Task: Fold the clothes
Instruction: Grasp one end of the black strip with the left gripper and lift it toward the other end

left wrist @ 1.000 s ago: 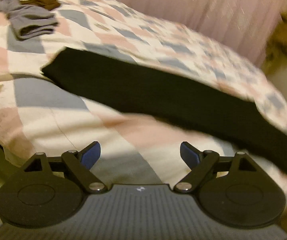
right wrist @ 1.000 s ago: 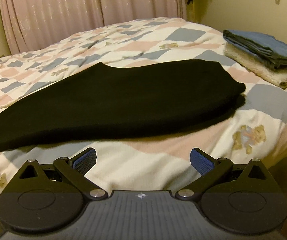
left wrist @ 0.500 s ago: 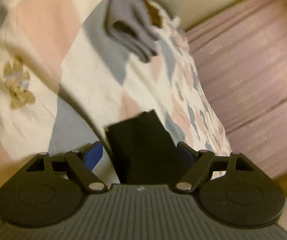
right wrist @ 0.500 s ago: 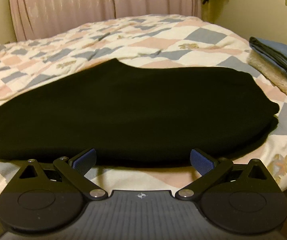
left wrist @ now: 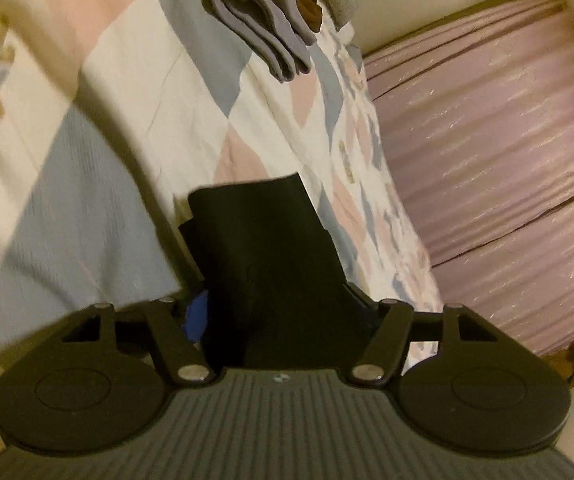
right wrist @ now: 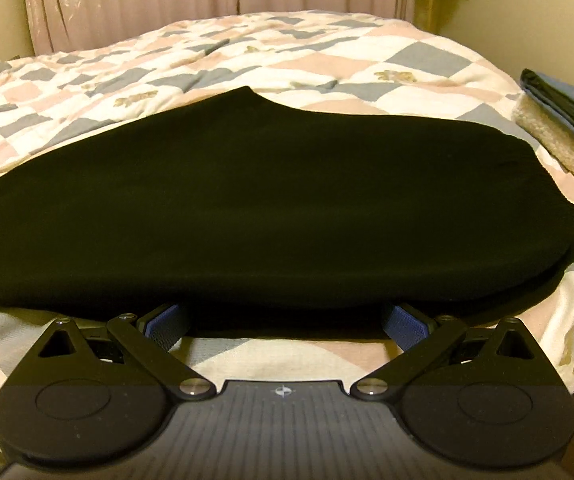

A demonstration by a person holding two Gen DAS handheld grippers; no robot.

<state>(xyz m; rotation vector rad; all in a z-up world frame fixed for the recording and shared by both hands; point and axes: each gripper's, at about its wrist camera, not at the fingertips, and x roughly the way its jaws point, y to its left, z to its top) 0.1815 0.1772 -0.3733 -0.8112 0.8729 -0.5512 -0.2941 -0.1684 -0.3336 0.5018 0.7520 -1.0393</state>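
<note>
Your right wrist view gives you the whole long black knit garment (right wrist: 255,208) lying flat on the pink, grey and cream checked quilt (right wrist: 327,60); its long axis runs across the frame from left to right, with a rounded end at the right near a folded stack of blue and cream clothes (right wrist: 563,120). Your left wrist view shows only a narrow end of that black garment (left wrist: 271,264), running straight away from the camera towards a squared-off edge, and it adds things the other view lacks: a folded grey cloth (left wrist: 263,20) further up the quilt (left wrist: 87,200) and the pleated pink curtain (left wrist: 507,180) to the right.

Your left gripper (left wrist: 279,312) is rolled so the bed tilts steeply in its view, and the black fabric fills the space between its fingers; the blue pad (left wrist: 197,316) presses against the cloth, so it is gripping that end. Your right gripper (right wrist: 285,326) sits level and low at the garment's near edge, fingers spread wide, their blue pads (right wrist: 163,326) tucked just under the hem, nothing clamped between them
</note>
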